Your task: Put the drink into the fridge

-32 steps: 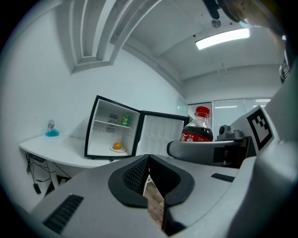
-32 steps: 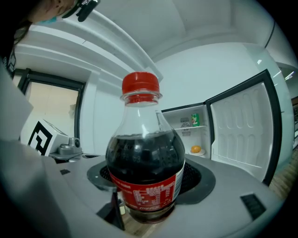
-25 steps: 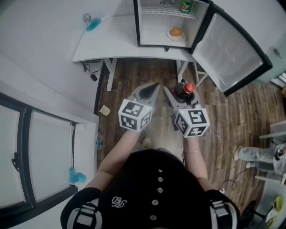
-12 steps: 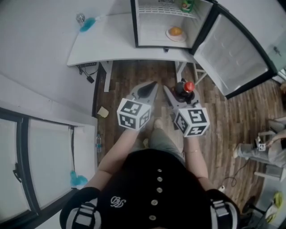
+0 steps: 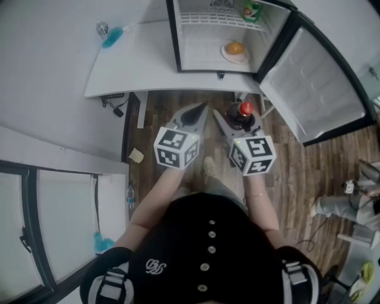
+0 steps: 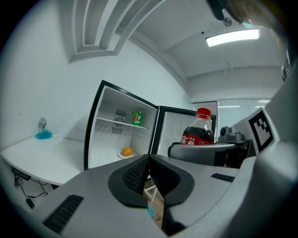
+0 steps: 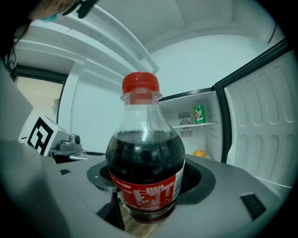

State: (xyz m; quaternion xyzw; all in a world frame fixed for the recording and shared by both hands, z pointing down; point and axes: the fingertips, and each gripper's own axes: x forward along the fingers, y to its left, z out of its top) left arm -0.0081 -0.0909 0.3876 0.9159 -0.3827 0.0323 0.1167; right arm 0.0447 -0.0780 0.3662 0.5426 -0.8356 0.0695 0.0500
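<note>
**State.** My right tool [image 5: 236,118] is clenched on the bottle [image 5: 244,110]. The jaws bear on the lower body at the label, and the bottle stands upright with its cap up. My left tool [image 5: 198,110] has its jaws pressed together with nothing between them. It hangs just beside the right tool, on the side away from the fridge door [image 5: 314,83].

**Location.** The bottle is in front of the fridge [image 5: 176,35], short of its open mouth and over the floor [image 5: 178,101]. The fridge stands on the counter [image 5: 130,65].

**Hazards, as I judge them.**
1. Slip or pivot. The body is round and smooth, and the grip sits low with the neck above it. A quick swing or tilt toward the fridge may turn the bottle in the pads.
2. Door strike. The door stands open to the right of the fridge mouth. A wide approach from that side may knock the bottle or tool against it.
3. Bad seating. A plate [image 5: 225,56] with an orange item lies on the fridge floor. A base set on its rim would leave the bottle leaning.
4. Shelf contact. The shelf [image 5: 214,21] with the can [image 5: 252,9] spans the upper fridge. I cannot tell whether the cap clears it.
5. Early release. If the jaws open before the base rests flat, the bottle may topple out of the fridge.
</note>
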